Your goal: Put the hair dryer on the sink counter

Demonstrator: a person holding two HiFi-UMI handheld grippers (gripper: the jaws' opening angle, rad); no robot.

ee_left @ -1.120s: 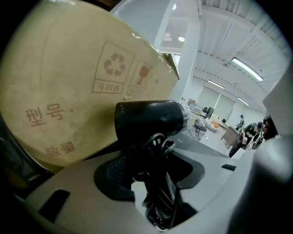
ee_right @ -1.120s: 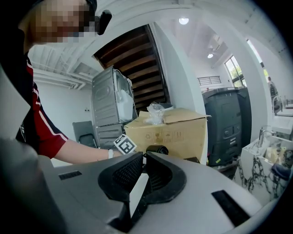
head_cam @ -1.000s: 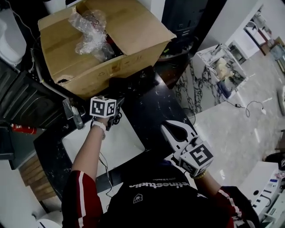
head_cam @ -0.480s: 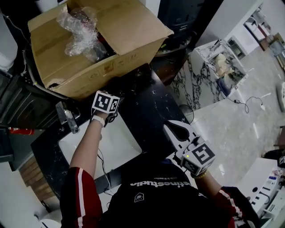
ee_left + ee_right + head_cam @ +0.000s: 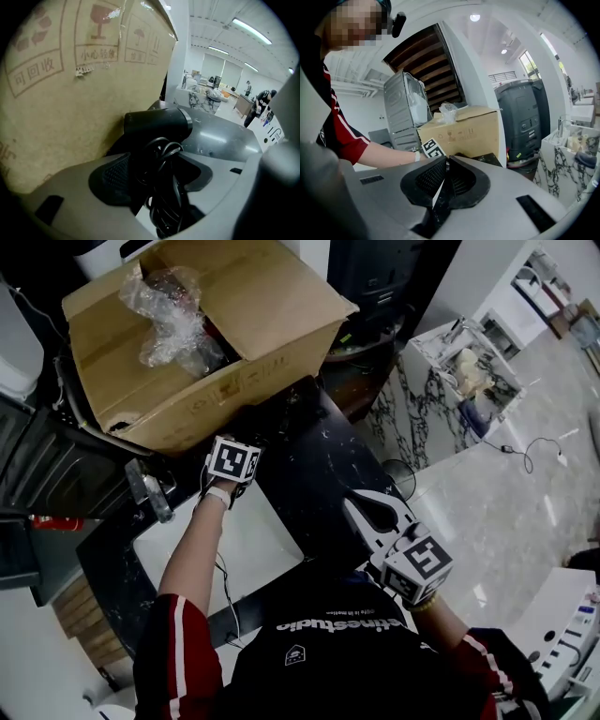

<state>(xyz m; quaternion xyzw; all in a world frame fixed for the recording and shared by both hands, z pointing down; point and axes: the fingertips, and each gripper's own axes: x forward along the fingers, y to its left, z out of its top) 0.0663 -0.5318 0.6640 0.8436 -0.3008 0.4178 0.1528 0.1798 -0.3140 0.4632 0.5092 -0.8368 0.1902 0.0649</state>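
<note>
The black hair dryer (image 5: 157, 126), with its cord bundled round the handle, lies on the black sink counter (image 5: 319, 465) right against the cardboard box (image 5: 206, 343). My left gripper (image 5: 161, 164) is around the handle and cord. Its jaws are opening, and the left pad (image 5: 115, 176) shows bare beside the cord. In the head view only its marker cube (image 5: 232, 460) is plain, at the foot of the box. My right gripper (image 5: 367, 510) hovers over the counter's near right edge, jaws shut on nothing.
The white sink basin (image 5: 253, 540) lies just behind the left hand, with a chrome faucet (image 5: 150, 488) at its left. The open box holds crumpled plastic wrap (image 5: 173, 310). A marble-patterned stand (image 5: 450, 381) is at the right, across the floor.
The left gripper has edged slightly right along the foot of the box. The right gripper has hardly moved.
</note>
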